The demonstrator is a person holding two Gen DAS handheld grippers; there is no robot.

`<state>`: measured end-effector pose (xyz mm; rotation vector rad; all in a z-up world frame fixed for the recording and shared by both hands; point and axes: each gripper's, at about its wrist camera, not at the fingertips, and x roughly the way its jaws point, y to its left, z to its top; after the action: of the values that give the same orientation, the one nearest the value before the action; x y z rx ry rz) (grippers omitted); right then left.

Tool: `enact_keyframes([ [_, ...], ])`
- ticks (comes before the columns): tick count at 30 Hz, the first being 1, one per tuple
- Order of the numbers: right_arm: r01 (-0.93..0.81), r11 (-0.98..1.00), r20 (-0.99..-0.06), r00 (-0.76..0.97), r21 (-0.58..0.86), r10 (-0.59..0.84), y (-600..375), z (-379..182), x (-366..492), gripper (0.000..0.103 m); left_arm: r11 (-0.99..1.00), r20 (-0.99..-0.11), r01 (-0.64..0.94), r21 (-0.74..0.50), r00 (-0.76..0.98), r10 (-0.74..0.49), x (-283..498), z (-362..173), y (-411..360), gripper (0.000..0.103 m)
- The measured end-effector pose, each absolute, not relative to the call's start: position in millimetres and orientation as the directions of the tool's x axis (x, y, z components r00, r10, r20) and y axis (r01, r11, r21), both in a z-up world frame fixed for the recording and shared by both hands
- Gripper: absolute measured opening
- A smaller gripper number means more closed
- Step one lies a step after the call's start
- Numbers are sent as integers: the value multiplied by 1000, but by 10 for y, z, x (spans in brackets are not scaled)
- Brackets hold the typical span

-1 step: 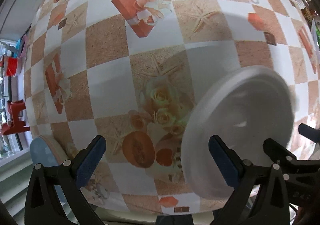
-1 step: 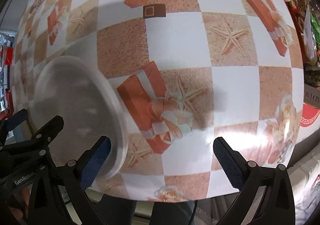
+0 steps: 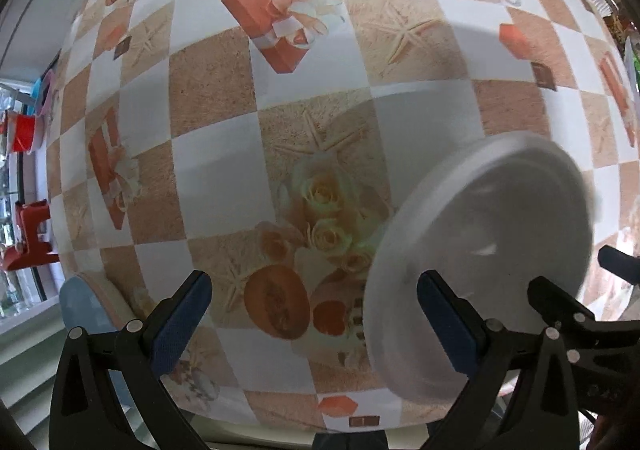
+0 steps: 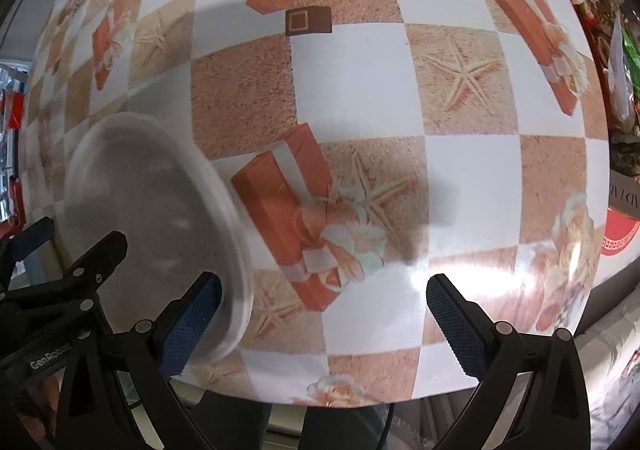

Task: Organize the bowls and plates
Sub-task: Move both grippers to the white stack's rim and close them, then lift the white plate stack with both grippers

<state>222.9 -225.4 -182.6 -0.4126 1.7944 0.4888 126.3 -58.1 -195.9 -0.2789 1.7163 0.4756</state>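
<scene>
A white plate [image 3: 492, 250] hangs tilted between the two grippers above a checkered tablecloth [image 3: 224, 97]. In the left wrist view it fills the lower right, blurred, behind my left gripper's right finger. In the right wrist view the plate [image 4: 156, 230] is at the lower left, behind my right gripper's left finger. My left gripper [image 3: 312, 314] is open with nothing between its pads. My right gripper [image 4: 320, 322] is open too. Which finger bears the plate is hidden. The other gripper's black frame shows at each view's edge.
The table's near edge runs just below both grippers. A pale blue chair back [image 3: 84, 310] stands at the table's left corner. Red objects [image 3: 28, 238] sit by the window at far left. Packets and a red-patterned item [image 4: 616, 153] lie at the table's right side.
</scene>
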Motion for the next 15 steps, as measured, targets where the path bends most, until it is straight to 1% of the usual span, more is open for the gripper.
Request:
enact_keyframes([
  [6,-540,833,-960,-276,123,-37,-2117,-1949,2234,103,876,-980,-470,106,-198,13,1248,-2073,-495,103],
  [10,-520,844,-956,-290,131,-31,-2079,-1984,2220,103,863,-981,-502,55,-187,-46,1196,-2133,-410,103],
  [11,-519,845,-955,-293,132,-31,-2062,-1985,2222,103,862,-981,-506,44,-184,-58,1183,-2138,-396,101],
  [12,-523,842,-956,-291,130,-33,-2042,-1980,2219,103,857,-982,-514,19,-172,-82,1176,-2132,-388,97],
  [13,-530,838,-958,-286,129,-33,-2060,-1969,2282,96,856,-982,-518,0,-161,-97,1152,-2144,-362,93],
  [15,-543,827,-955,-294,148,-22,-1980,-1956,2275,80,857,-983,-514,-31,-141,-120,1144,-2123,-364,78],
])
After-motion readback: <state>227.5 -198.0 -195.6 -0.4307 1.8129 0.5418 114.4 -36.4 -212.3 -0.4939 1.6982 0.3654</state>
